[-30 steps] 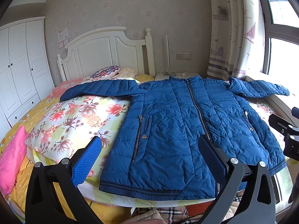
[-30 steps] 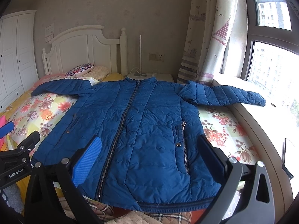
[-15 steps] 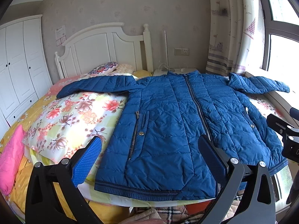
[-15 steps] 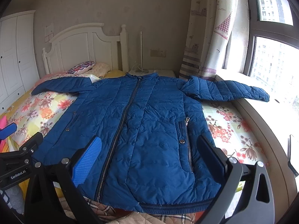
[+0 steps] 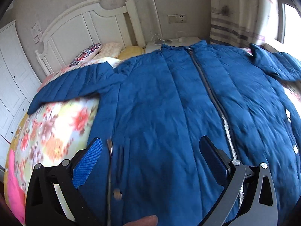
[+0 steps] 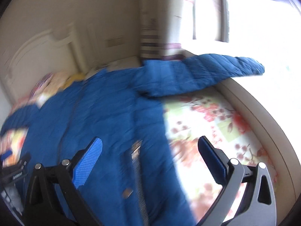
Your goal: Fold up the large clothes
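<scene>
Both my left gripper (image 5: pixel 150 158) and right gripper (image 6: pixel 149 156) gape wide, empty, above the jacket (image 5: pixel 169 103); slippery padding risks a shallow, slipping pinch.

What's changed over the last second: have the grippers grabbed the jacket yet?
No. Both grippers moved in lower over the blue quilted jacket, jaws open and empty; the right one swung toward its window-side edge. The jacket stays spread flat, zipped, on the floral bedspread.

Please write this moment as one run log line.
step: approach | jacket: flat on bed, unfolded | left gripper: open, empty | right gripper: open, empty
</scene>
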Tool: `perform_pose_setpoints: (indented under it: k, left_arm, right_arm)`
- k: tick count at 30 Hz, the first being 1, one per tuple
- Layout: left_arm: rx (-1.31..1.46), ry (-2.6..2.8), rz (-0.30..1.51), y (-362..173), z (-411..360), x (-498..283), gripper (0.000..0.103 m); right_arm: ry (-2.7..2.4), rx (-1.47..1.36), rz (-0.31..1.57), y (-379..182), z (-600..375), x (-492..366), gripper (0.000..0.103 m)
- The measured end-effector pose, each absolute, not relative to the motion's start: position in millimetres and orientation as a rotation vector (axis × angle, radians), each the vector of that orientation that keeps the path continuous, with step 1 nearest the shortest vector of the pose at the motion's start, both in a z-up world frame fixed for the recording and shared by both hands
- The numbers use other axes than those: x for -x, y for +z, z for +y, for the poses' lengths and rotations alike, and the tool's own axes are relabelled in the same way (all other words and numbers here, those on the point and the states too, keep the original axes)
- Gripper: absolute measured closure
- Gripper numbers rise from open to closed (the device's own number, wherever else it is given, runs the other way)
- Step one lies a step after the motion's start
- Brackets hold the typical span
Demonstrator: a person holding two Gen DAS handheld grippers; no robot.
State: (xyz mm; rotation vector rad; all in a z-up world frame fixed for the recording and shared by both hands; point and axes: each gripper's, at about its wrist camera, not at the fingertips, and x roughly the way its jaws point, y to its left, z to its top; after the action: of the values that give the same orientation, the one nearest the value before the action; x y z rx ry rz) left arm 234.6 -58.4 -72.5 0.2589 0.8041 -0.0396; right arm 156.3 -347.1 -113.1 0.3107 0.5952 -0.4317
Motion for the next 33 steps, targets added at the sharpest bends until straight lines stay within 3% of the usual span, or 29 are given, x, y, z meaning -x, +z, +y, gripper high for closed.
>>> perform_pose_setpoints:
  k: [5, 12, 16, 18, 20, 22, 23, 24, 27, 33]
  left_arm:
    - [-0.256, 0.036, 0.862, -92.7, -40.0, -301.2, 0.004]
    - [-0.109, -0.096, 0.953, -128.6, -11.0, -325.9, 0.004]
    - [-0.077, -0.095, 0.967, -131.7, -7.5, -327.2, 0.004]
    - [-0.074, -0.072, 0.968, -132.7, -9.2, -328.6, 0.004]
    - [-0.062, -0.065, 0.971, -133.1, -9.7, -329.7, 0.004]
    - [-0.057, -0.069, 0.975, -133.0, -9.0, -331.2, 0.004]
    - [-0.057, -0.072, 0.975, -132.9, -8.3, -331.8, 0.004]
    - [-0.056, -0.076, 0.975, -132.6, -7.7, -331.1, 0.004]
    - [-0.050, -0.084, 0.974, -131.9, -7.1, -333.3, 0.004]
    - [-0.026, -0.096, 0.963, -130.5, -4.2, -333.4, 0.004]
  right_arm:
    - [-0.608, -0.462, 0.524, -97.8, -448.7, -178.5, 0.005]
    - [-0.932, -0.595, 0.474, -81.3, -610.1, -174.6, 0.006]
    - [-1.010, -0.640, 0.548, -100.8, -673.0, -183.9, 0.014]
    - [-0.995, -0.653, 0.587, -109.5, -690.7, -194.1, 0.024]
    - [-0.944, -0.685, 0.577, -111.9, -692.5, -199.1, 0.029]
    - [-0.882, -0.701, 0.565, -114.3, -695.6, -205.4, 0.045]
    - [-0.862, -0.701, 0.558, -113.2, -691.6, -208.1, 0.068]
    - [-0.821, -0.715, 0.521, -111.8, -689.2, -205.6, 0.080]
    - [-0.753, -0.567, 0.392, -81.9, -638.1, -207.0, 0.086]
    - [-0.388, -0.196, 0.261, -23.3, -444.6, -266.1, 0.087]
